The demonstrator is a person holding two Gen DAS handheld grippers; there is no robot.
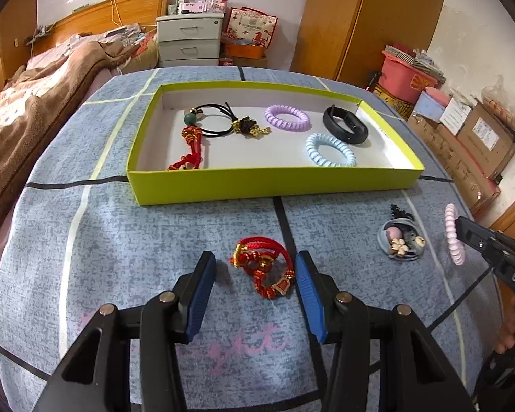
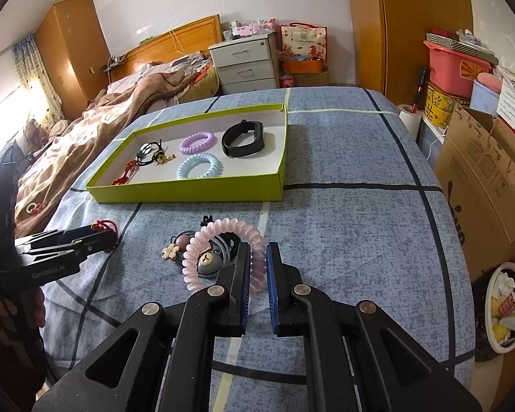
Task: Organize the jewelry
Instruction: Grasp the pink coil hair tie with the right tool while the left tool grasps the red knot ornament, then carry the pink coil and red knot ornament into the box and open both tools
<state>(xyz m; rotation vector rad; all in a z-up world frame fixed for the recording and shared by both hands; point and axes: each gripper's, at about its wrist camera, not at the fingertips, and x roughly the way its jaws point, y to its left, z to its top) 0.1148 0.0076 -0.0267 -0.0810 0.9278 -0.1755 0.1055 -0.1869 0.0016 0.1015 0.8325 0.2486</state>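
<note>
A yellow-green box (image 1: 274, 183) (image 2: 189, 194) on the blue bedspread holds a purple coil tie (image 1: 287, 117), a blue coil tie (image 1: 330, 150), a black band (image 1: 346, 124), a black cord bracelet (image 1: 211, 120) and a red knot charm (image 1: 189, 151). My left gripper (image 1: 254, 267) is open, its fingers on either side of a red cord bracelet (image 1: 266, 266) lying on the bedspread. My right gripper (image 2: 258, 257) is shut on a pink coil tie (image 2: 219, 243) (image 1: 453, 233), held above the bedspread. A pile of hair ties with flower and bear charms (image 1: 403, 240) (image 2: 195, 250) lies beside it.
A bed with a brown blanket (image 1: 34, 103) is at the left. White drawers (image 1: 189, 39) and a wardrobe (image 1: 360, 17) stand behind. Cardboard boxes (image 2: 487, 178) and a pink bin (image 2: 456, 65) are at the right.
</note>
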